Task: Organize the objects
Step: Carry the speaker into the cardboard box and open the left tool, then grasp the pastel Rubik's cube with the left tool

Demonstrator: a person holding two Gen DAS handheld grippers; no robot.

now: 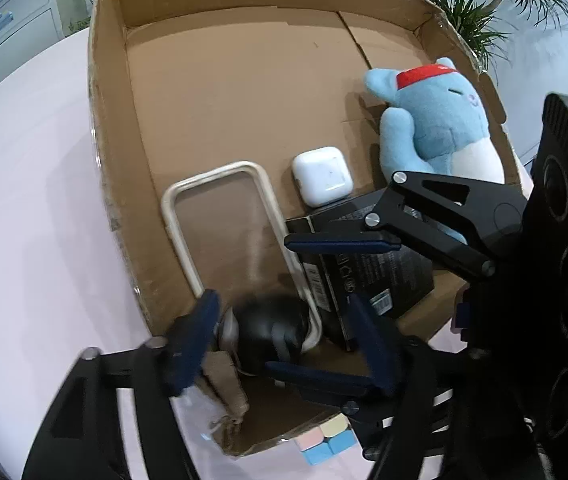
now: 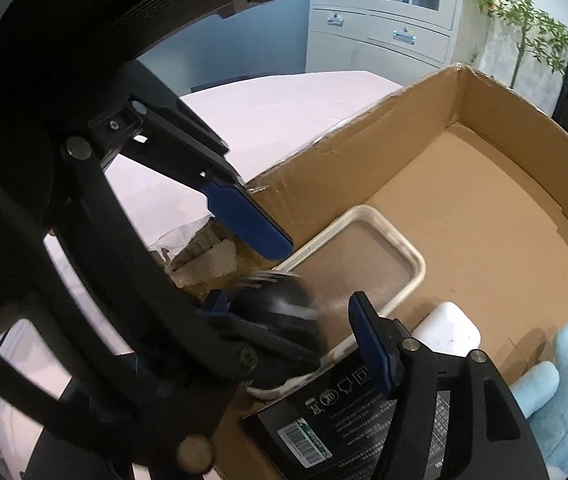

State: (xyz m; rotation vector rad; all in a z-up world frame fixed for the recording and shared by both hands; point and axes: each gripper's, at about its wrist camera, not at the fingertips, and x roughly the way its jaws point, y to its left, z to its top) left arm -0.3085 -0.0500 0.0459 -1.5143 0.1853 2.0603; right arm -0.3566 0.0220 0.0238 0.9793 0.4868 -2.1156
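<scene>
Plain brown cardboard box [image 1: 108, 128], on a pale pink tabletop [image 1: 24, 220]. Inside, right of frame, a sky-blue plush toy [image 1: 439, 120] with a white belly and a red band on its head. Mid-frame, a glossy white earbud case [image 1: 322, 176]; beside it a clear phone case [image 1: 220, 236] with a cream rim. Lower right, a black carton [image 1: 367, 268] with white print and a barcode label. At the bottom edge, a pastel cube [image 1: 325, 442]: pink, yellow, blue squares. Gripper fingers [image 1: 192, 344] are dark blue on black frames.

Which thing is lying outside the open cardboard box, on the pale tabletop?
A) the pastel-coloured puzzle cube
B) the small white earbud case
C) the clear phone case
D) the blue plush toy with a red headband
A: the pastel-coloured puzzle cube sits on the table just past the cardboard box's near wall; the others lie inside.
</scene>
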